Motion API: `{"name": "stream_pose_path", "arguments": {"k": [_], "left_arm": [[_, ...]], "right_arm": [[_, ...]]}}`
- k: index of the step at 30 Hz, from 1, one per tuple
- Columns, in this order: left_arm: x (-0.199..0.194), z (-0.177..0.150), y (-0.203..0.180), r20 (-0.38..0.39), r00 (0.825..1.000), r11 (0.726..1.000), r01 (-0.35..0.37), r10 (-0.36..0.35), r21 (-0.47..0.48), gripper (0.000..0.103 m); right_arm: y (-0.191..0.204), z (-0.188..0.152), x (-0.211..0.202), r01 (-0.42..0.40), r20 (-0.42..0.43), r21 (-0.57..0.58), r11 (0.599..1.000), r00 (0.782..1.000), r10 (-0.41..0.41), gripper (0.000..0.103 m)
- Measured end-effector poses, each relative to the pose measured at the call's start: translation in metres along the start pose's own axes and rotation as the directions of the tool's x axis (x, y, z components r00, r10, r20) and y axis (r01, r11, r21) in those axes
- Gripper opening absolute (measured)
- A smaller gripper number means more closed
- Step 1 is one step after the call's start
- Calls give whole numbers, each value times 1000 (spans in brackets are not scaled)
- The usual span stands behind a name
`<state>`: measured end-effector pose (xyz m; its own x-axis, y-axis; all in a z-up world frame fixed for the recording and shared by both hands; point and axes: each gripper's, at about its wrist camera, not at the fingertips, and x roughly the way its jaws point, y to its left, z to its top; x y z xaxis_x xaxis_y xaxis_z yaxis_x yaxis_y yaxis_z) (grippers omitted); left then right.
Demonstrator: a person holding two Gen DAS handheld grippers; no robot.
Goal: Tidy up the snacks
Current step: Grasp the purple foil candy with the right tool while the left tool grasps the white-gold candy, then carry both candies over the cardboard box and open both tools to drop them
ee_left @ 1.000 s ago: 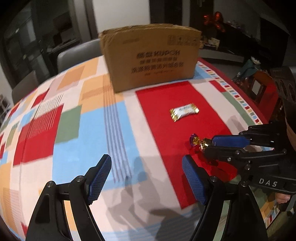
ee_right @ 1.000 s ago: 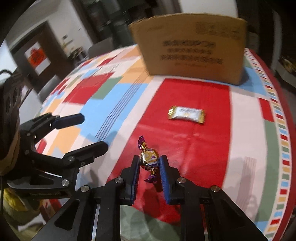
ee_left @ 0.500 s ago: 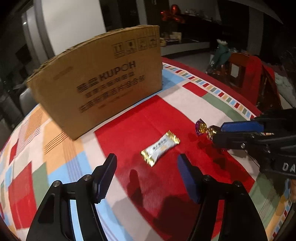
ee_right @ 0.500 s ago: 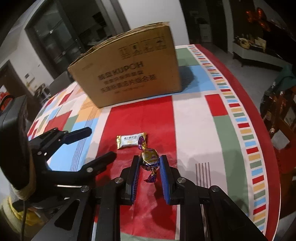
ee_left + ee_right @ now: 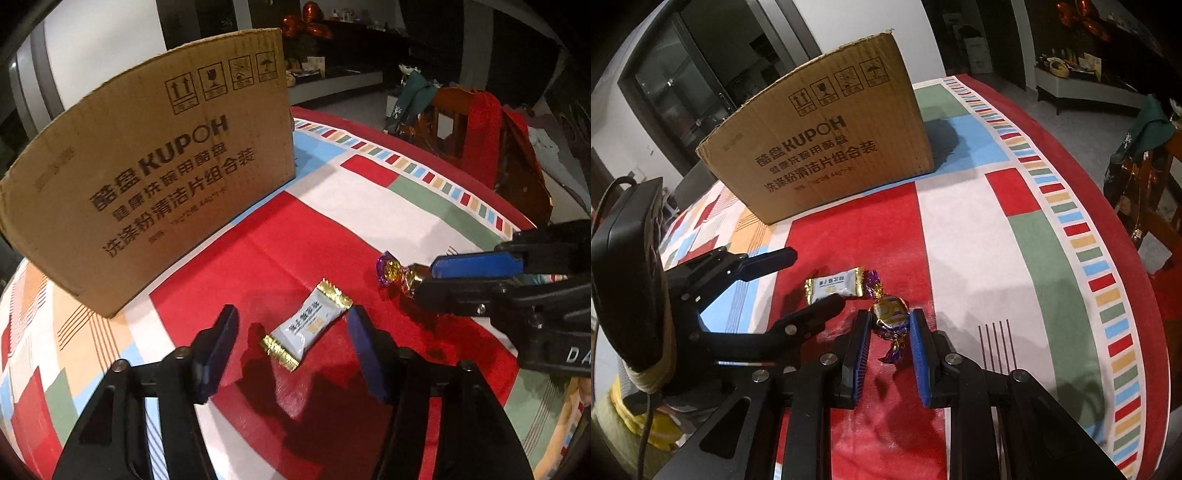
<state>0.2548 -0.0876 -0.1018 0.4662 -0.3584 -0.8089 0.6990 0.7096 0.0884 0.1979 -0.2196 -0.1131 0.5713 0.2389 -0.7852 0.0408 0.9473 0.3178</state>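
One brown cardboard box (image 5: 155,166), two wrapped sweets and two grippers were counted on the colourful patchwork tablecloth (image 5: 369,199). The black left gripper (image 5: 291,332) was held with its jaws wide apart around the white, gold-ended snack packet (image 5: 308,328), which had lain farther ahead half a second earlier. To its right, the purple-and-gold twisted candy (image 5: 888,314) was clamped in the right gripper (image 5: 889,326). Open red cloth was left between packet and box.

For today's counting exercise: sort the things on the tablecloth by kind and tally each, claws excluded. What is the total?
Pillow-pack snacks: 1, the white and gold packet lying flat.
Twist-wrapped candies: 1, the purple and gold candy in the right claw.
Cardboard boxes: 1, the KUPOH box.
Total: 3.
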Motion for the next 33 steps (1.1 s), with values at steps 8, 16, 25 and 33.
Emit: {"name": "stream_pose_path", "arguments": {"k": [8,16,25,33], "left_arm": [[12,-1,-9,-22,1000,1000,16,-16,18,38],[10,-3,-6,-26,1000,998,-6,5,-62,23],[-19,-6,6,23,999,985,-20,24,-174,19],[-52,1,15,99,994,967,-20,46,-256,19]], "right_arm": [[-4,0,-1,2,2,12,1000,1000,-2,23],[0,0,0,-5,4,2,1000,1000,5,23],[5,5,-6,-19,28,-23,1000,999,19,23],[15,22,-24,-24,96,-63,998,995,30,23]]}}
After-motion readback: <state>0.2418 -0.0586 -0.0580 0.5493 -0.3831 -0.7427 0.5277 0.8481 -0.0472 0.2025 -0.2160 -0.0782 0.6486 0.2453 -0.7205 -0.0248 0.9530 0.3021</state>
